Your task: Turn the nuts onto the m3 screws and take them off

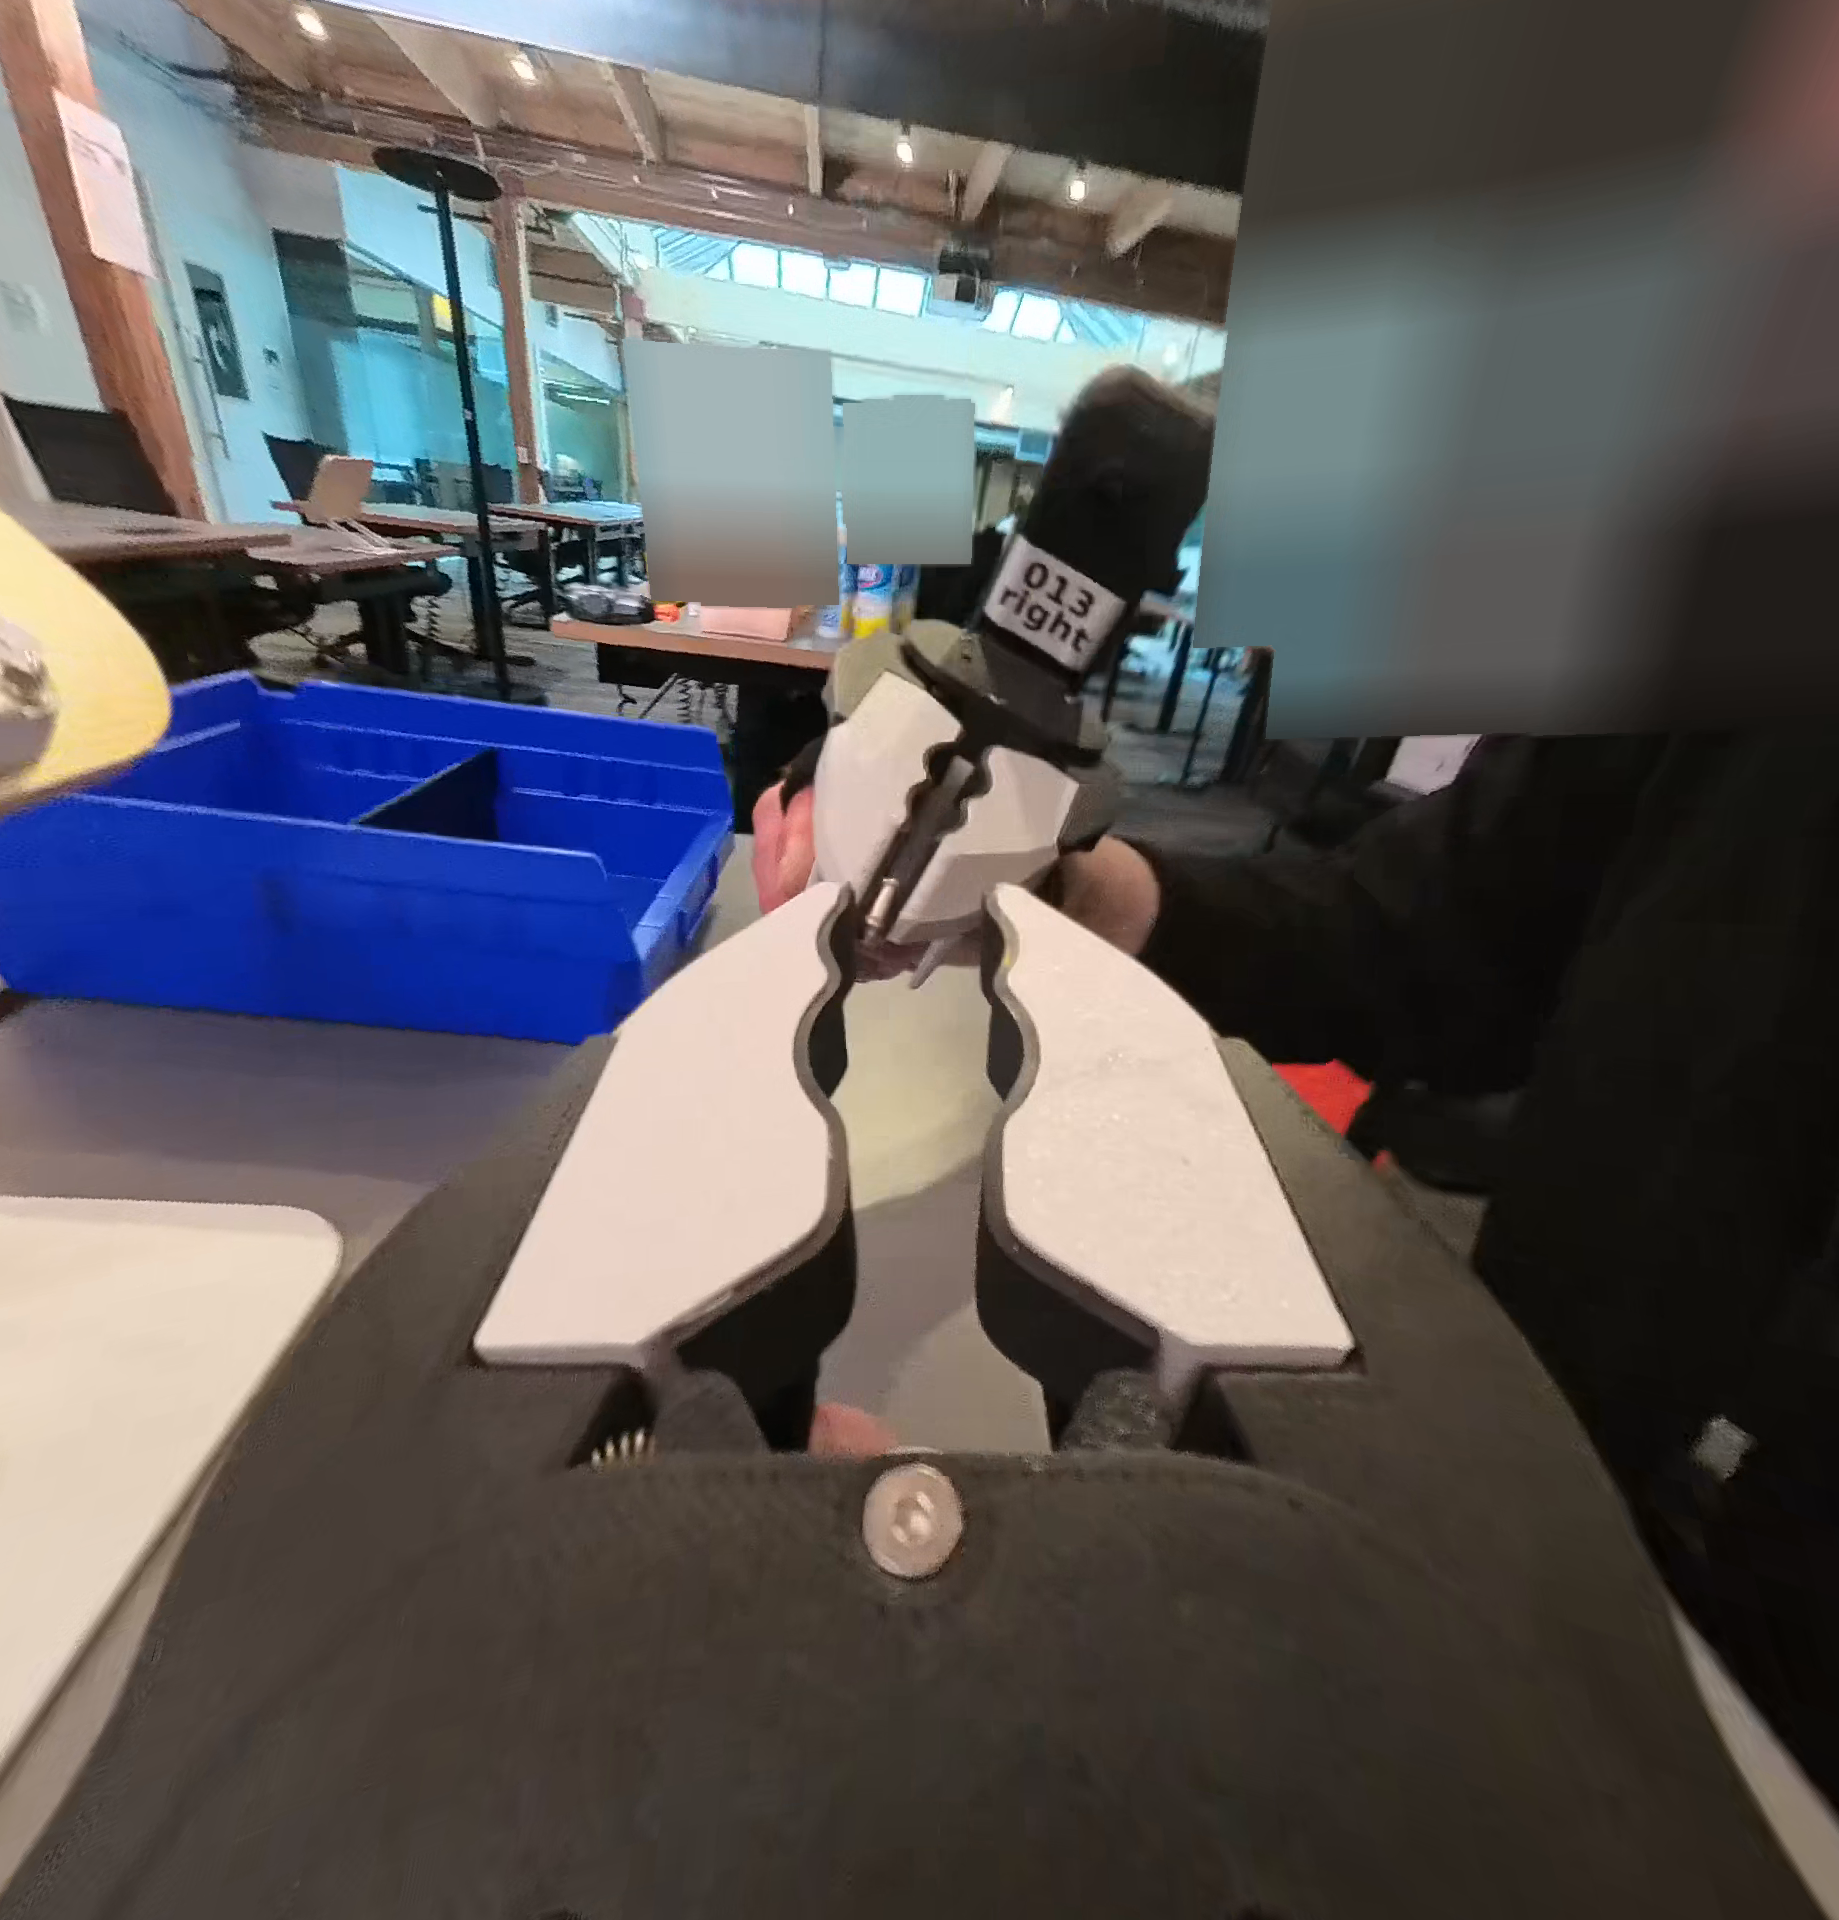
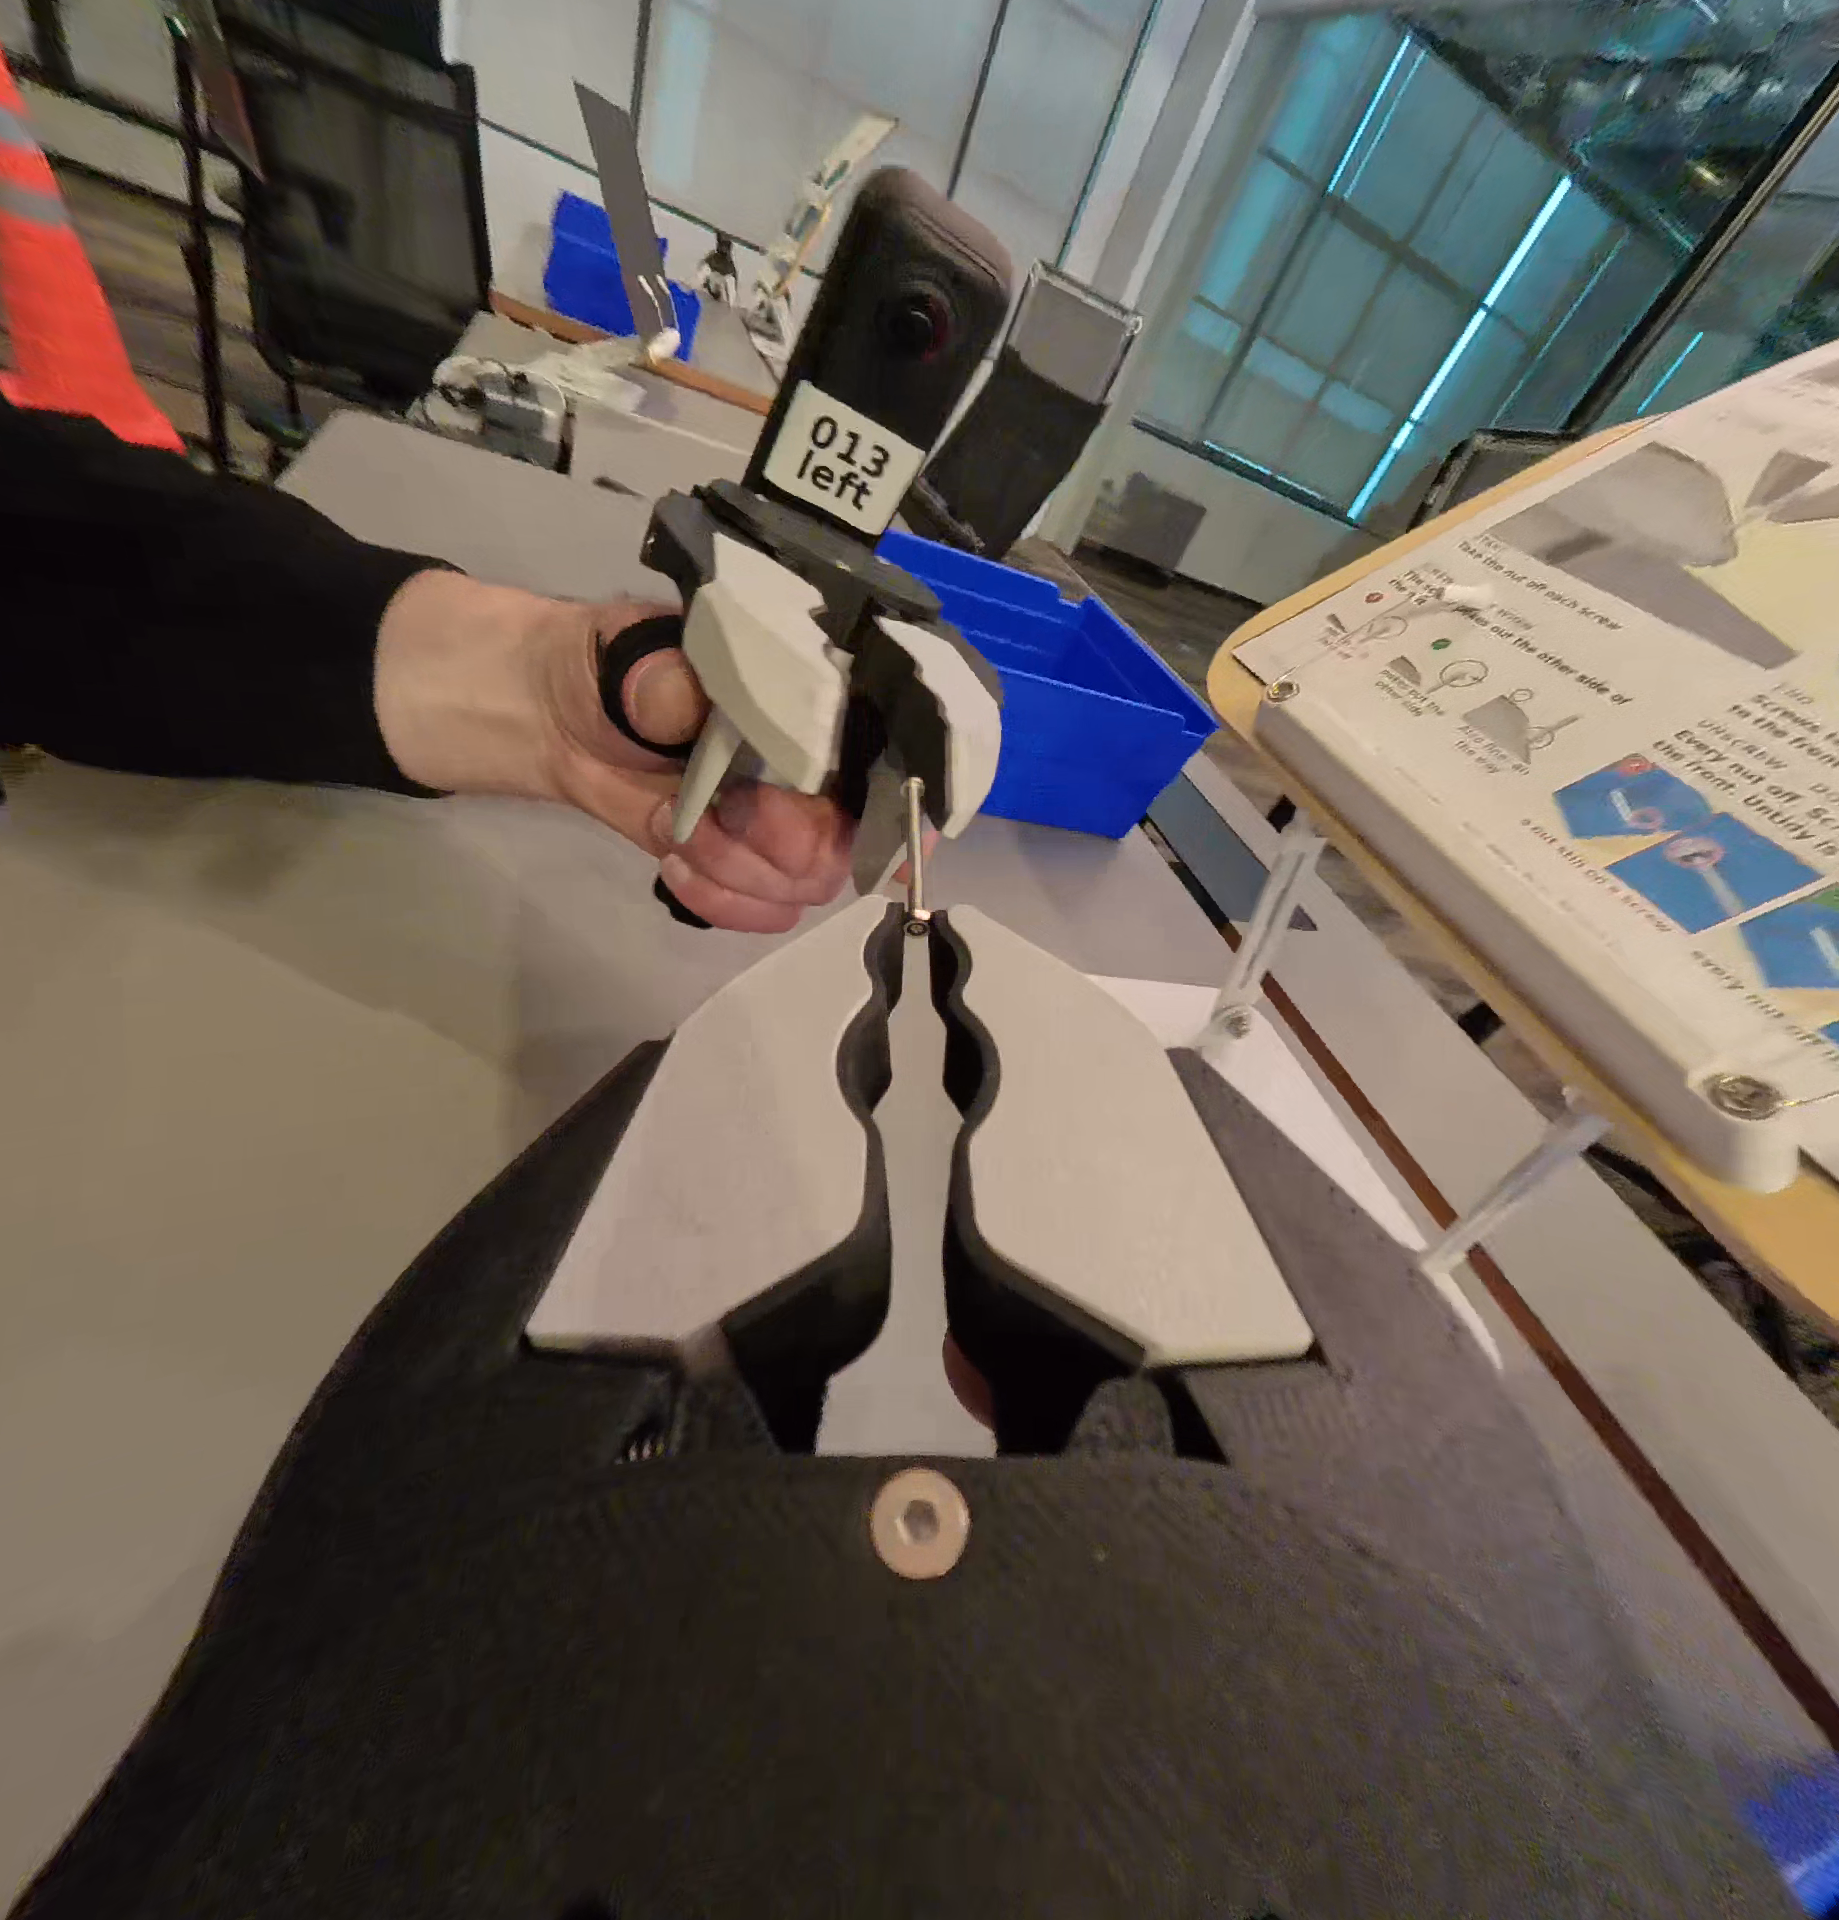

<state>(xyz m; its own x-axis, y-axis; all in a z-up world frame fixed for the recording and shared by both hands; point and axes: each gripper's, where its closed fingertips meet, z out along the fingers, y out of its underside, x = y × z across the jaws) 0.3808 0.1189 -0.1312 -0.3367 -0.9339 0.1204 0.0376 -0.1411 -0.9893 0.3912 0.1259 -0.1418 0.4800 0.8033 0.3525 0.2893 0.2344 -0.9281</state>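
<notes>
The right tool (image 2: 917, 923) is pressed nearly together at its tips, pinching one end of the m3 screw (image 2: 913, 847); a small wider piece sits right at the pinch, and I cannot tell whether it is a nut or the screw's head; the thin shaft runs straight ahead from the tips and its far end reaches between the fingers of the left tool (image 1: 920, 925); that tool is spread, with a clear gap between its two grey fingers (image 1: 686, 1122); in the left wrist view the screw's silver end lies just beside the tip of its left finger, and whether they touch I cannot tell; both tools are held above the grey surface (image 2: 219, 1039), tip to tip; a hand (image 2: 582, 717) in a black sleeve grips the left tool's handle; a blue bin (image 2: 1081, 748) stands on the surface beyond the left tool; a tilted instruction board (image 2: 1621, 779) stands to the right of the right tool.
</notes>
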